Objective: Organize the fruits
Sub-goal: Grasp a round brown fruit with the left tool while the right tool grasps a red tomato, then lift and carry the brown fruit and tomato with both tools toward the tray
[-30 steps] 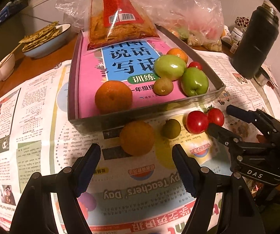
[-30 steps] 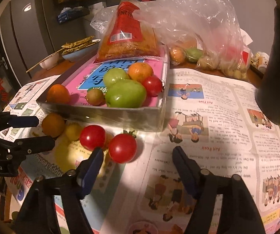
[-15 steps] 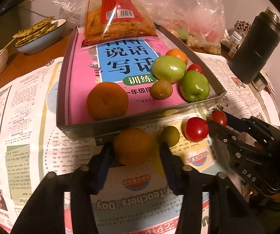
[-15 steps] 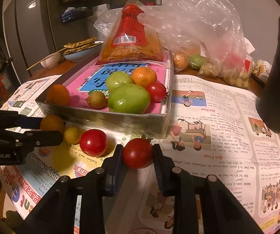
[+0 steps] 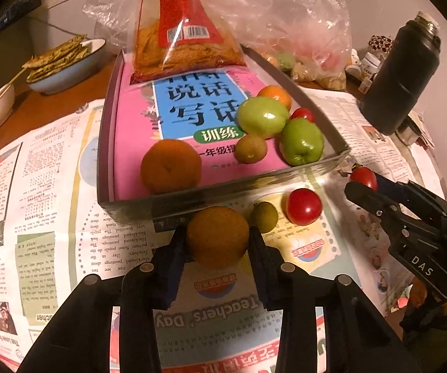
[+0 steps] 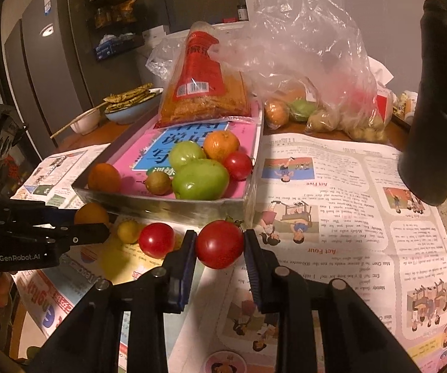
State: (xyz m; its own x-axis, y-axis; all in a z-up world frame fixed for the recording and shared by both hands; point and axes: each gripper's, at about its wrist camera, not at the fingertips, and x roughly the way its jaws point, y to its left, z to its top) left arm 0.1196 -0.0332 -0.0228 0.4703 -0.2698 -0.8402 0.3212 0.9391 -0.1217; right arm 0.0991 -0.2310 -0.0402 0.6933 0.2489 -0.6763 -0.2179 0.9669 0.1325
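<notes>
Six fruits are counted in the tray (image 5: 332, 155): two oranges, two green fruits, one kiwi (image 5: 250, 148), one tomato. Four are on the newspaper (image 5: 52, 217) near it. Since a second ago, both grippers have closed in from spread. An orange (image 5: 217, 237) is pinched by the left gripper (image 5: 217, 248), a tomato (image 6: 219, 244) by the right gripper (image 6: 220, 250), stem pointing far.

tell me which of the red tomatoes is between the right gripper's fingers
The stemmed tomato, nearest the tray's corner, sits between the right gripper. The other loose tomato lies free; a third is in the tray.
</notes>
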